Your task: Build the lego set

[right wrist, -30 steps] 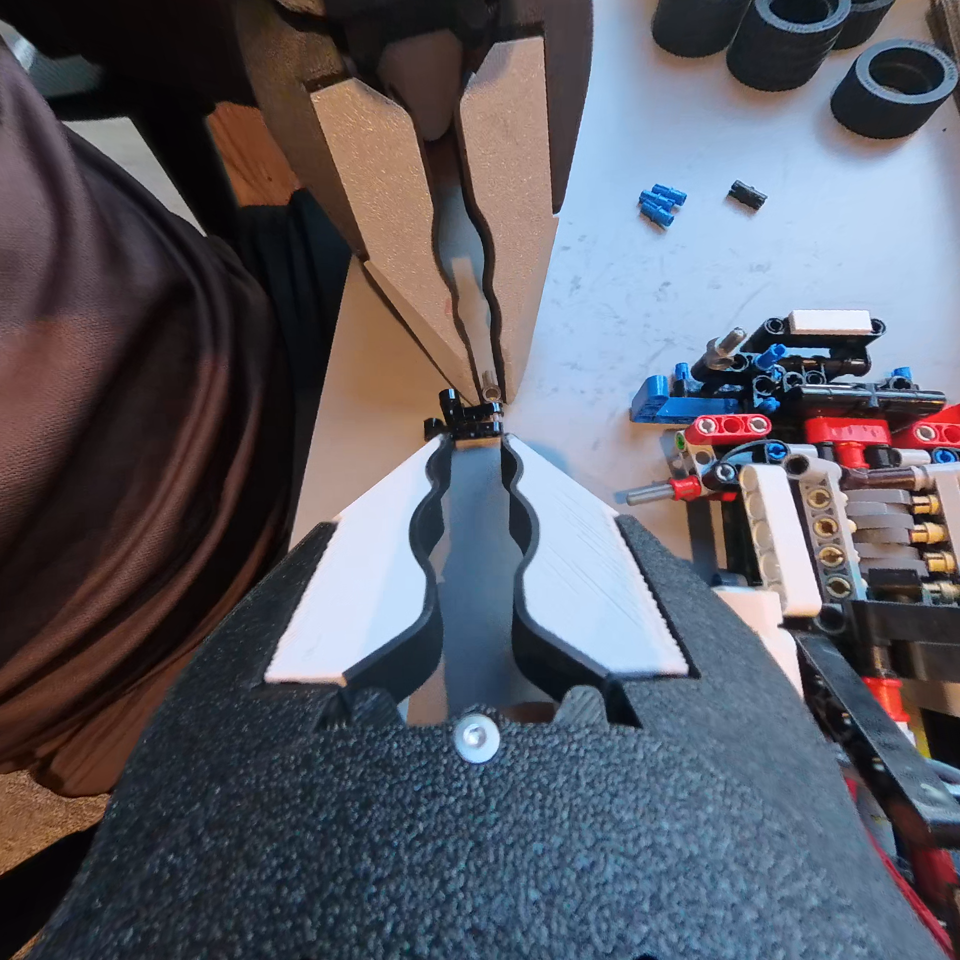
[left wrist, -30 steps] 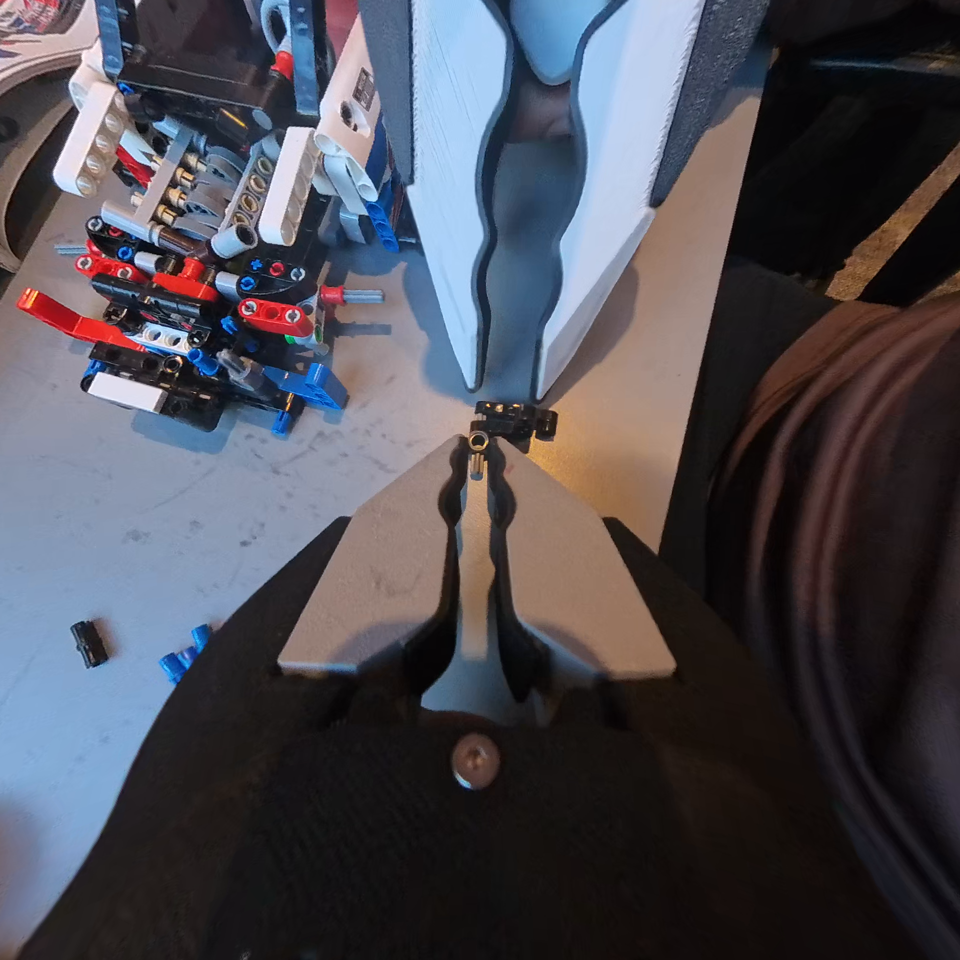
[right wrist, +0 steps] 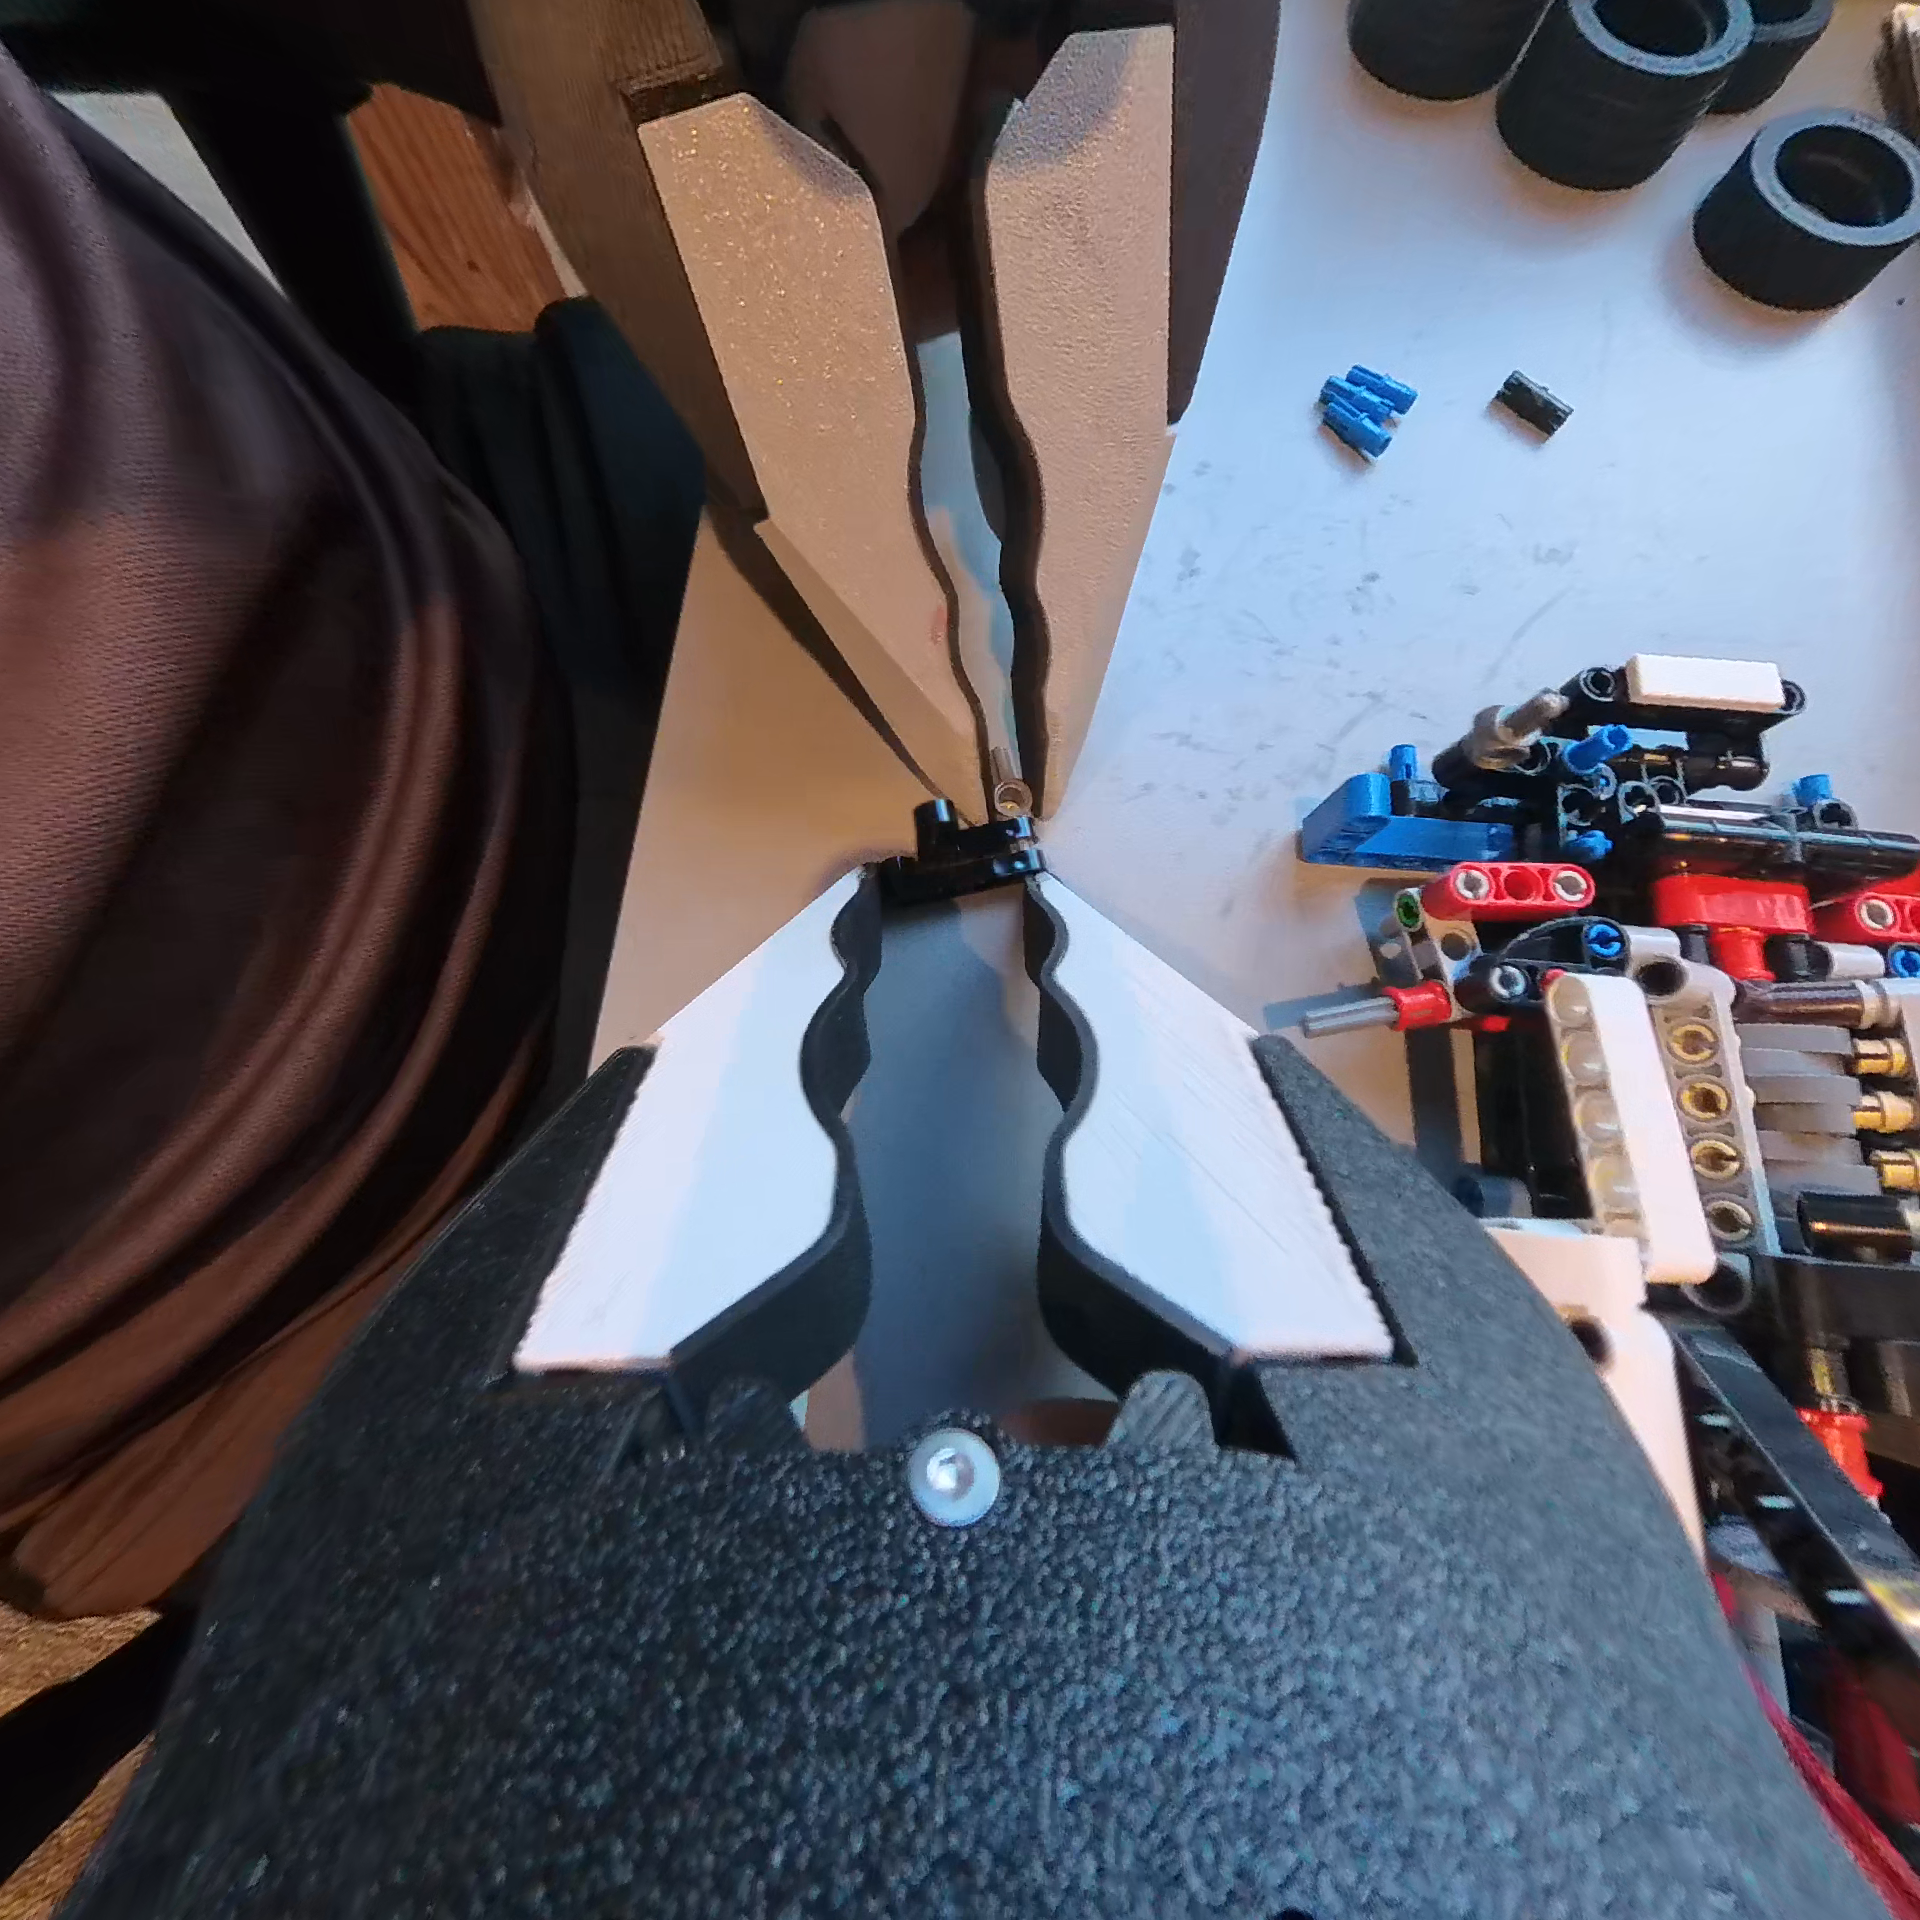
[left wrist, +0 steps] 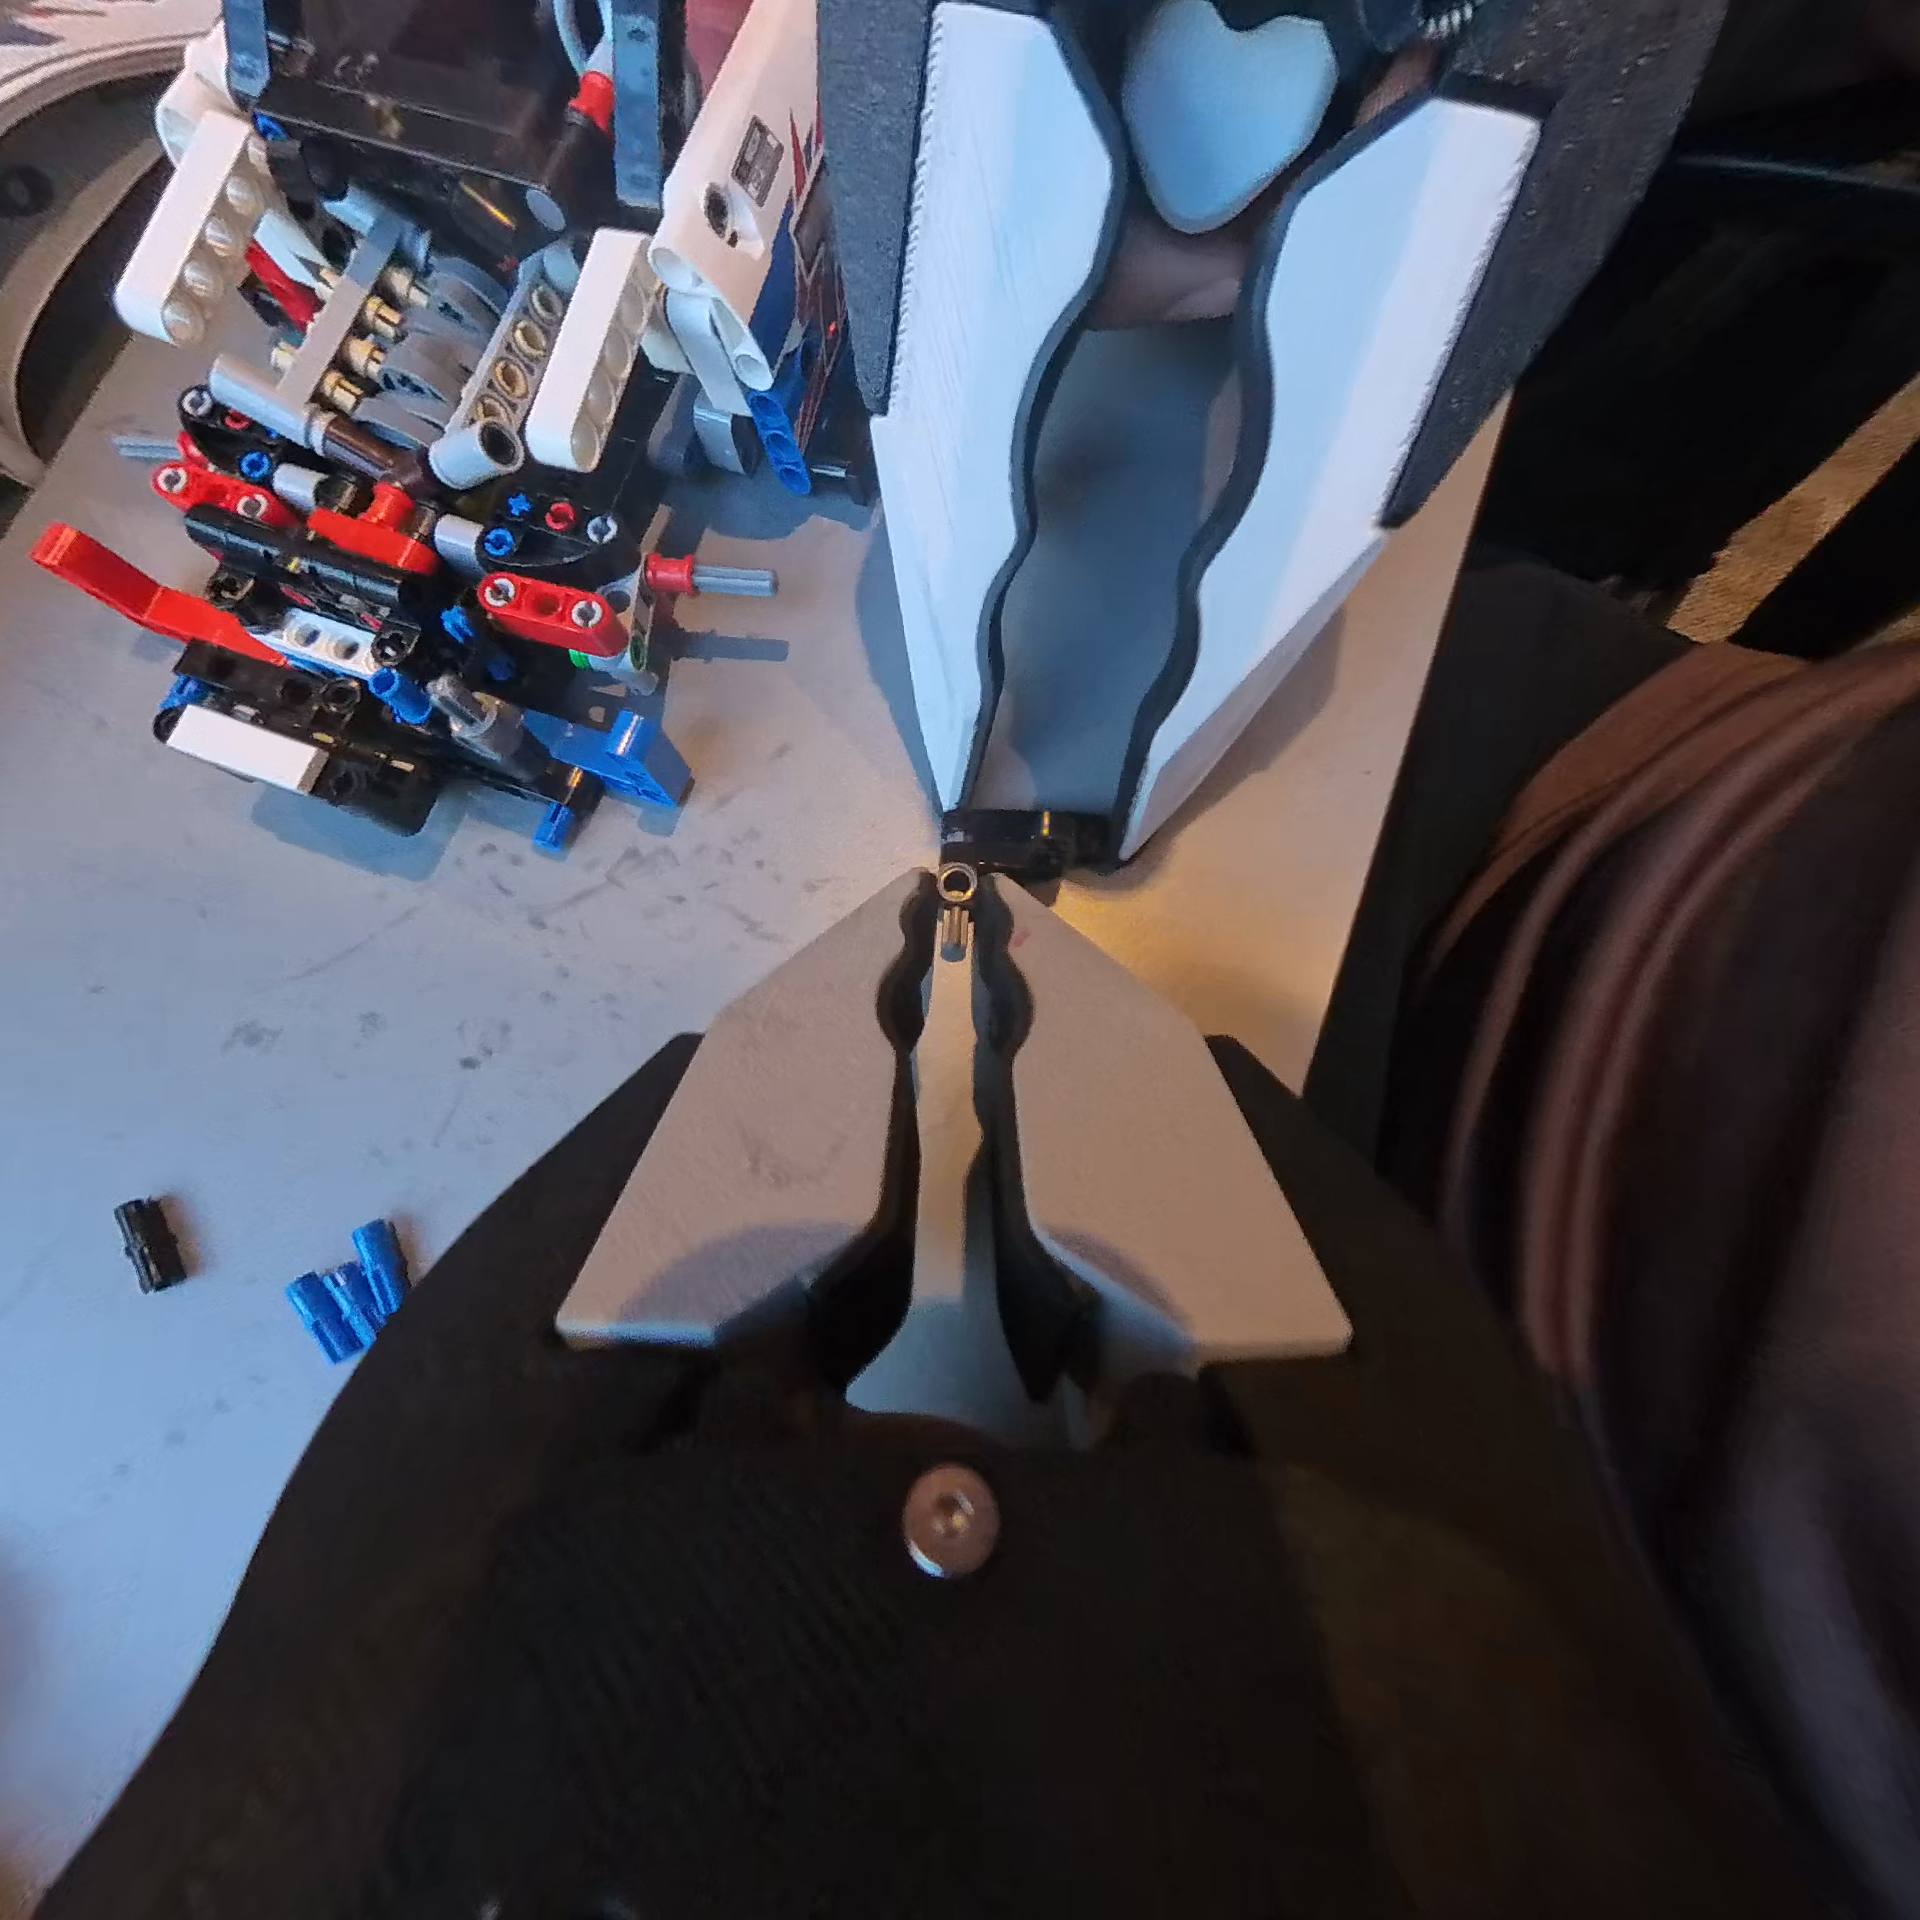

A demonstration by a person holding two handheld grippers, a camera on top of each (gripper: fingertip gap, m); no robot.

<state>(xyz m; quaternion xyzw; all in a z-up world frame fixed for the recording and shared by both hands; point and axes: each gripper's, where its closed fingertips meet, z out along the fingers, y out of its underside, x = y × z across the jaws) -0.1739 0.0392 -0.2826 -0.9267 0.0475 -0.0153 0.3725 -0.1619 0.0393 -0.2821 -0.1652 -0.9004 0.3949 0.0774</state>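
Observation:
My left gripper, with grey fingers, is shut on a small grey pin, also seen in the right wrist view. My right gripper, with white fingers, is shut on a small black connector piece, which also shows in the left wrist view. The two grippers meet tip to tip above the table's near edge, the pin's end touching the black piece. The half-built Lego vehicle stands on the table left of the right gripper; in the right wrist view it is at the right.
Several loose blue pins and a black pin lie on the white table. Black tyres stand at the far edge. A person's dark sleeve and the table edge are close beside the grippers. Both grippers' tips are close together, under 4 cm apart.
The grippers have closed the small gap between them, so the pin now sits against the black piece. Nothing else has moved.

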